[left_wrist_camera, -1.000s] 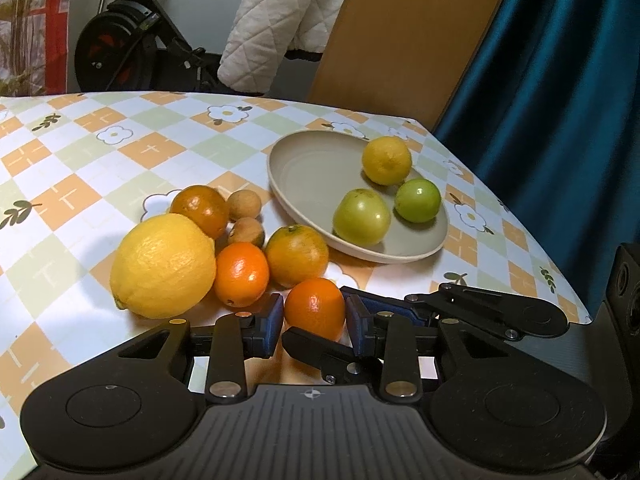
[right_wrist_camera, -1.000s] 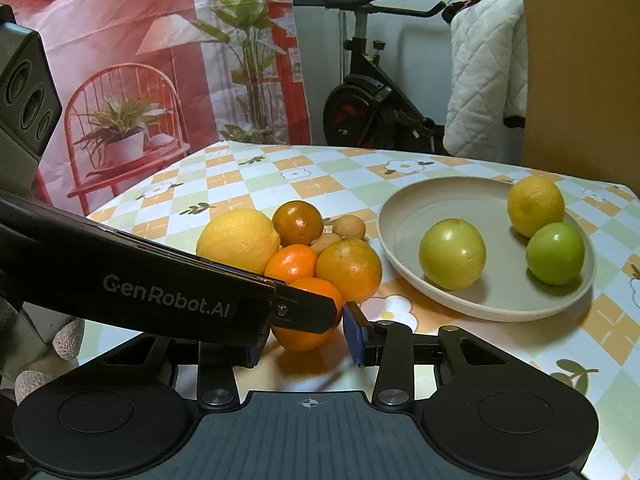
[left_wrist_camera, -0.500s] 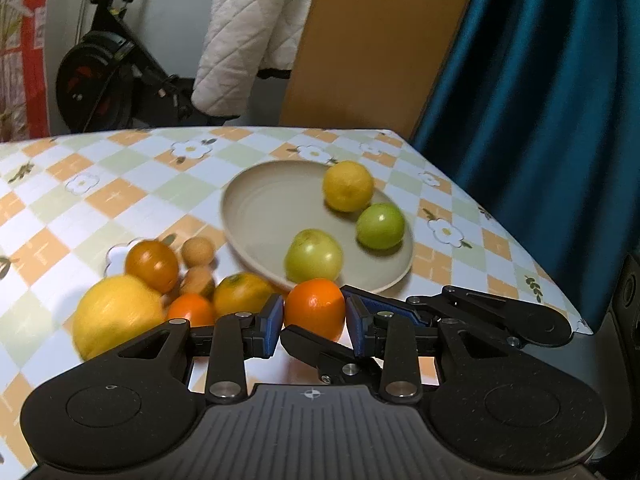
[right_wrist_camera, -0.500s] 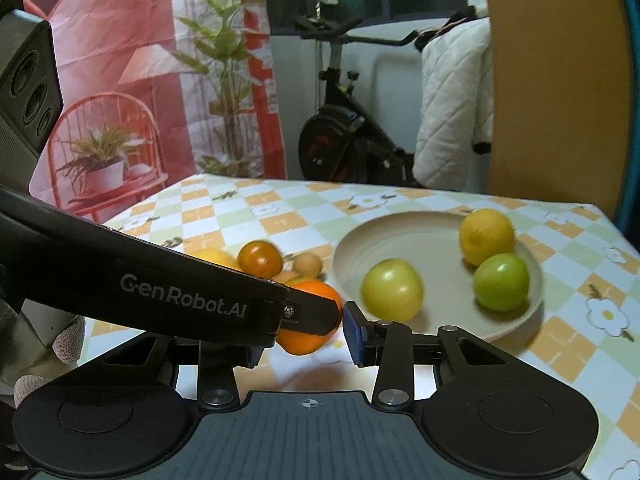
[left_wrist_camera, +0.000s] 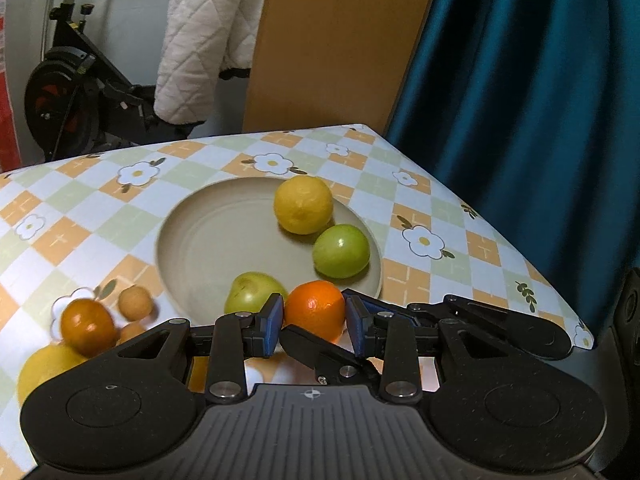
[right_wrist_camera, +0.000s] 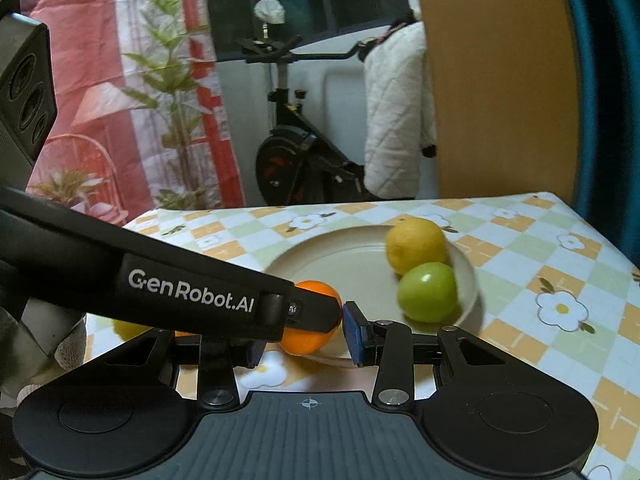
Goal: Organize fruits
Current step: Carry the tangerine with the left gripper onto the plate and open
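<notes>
Since 1.0 s ago the left gripper [left_wrist_camera: 314, 322] has lifted the orange [left_wrist_camera: 316, 308] off the fruit pile; clamped between both pads, it now sits over the plate [left_wrist_camera: 192, 240] rim at 6 o'clock. Right gripper [right_wrist_camera: 304, 336] is spread apart, grasping nothing. Yellow lemon [left_wrist_camera: 303, 204] at 1 o'clock on plate.

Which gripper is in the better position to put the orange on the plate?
Left. The left gripper already clamps the orange at the plate rim. The right gripper holds nothing.
</notes>
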`<state>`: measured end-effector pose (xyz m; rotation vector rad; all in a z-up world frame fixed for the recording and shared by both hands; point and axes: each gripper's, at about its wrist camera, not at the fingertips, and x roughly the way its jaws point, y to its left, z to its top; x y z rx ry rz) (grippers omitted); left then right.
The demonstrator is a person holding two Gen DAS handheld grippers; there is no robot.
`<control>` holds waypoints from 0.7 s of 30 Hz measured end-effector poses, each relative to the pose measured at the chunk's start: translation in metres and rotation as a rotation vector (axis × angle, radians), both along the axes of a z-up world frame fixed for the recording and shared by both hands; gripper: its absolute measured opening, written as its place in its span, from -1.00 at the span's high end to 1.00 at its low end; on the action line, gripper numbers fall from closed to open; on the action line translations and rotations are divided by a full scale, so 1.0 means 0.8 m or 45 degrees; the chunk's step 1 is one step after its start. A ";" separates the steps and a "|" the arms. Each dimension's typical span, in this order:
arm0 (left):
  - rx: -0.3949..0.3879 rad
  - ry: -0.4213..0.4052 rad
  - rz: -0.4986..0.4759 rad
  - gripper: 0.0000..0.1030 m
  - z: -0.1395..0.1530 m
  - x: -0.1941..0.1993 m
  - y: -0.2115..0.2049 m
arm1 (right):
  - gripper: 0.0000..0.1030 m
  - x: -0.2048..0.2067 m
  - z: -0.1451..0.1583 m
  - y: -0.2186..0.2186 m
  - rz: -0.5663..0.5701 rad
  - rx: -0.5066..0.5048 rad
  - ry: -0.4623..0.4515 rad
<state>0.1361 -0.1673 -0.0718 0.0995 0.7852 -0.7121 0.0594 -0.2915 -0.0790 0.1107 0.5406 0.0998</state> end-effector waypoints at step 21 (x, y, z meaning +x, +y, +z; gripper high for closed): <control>0.077 0.037 -0.047 0.30 -0.022 0.029 -0.048 | 0.31 0.027 -0.030 -0.048 -0.128 0.062 0.037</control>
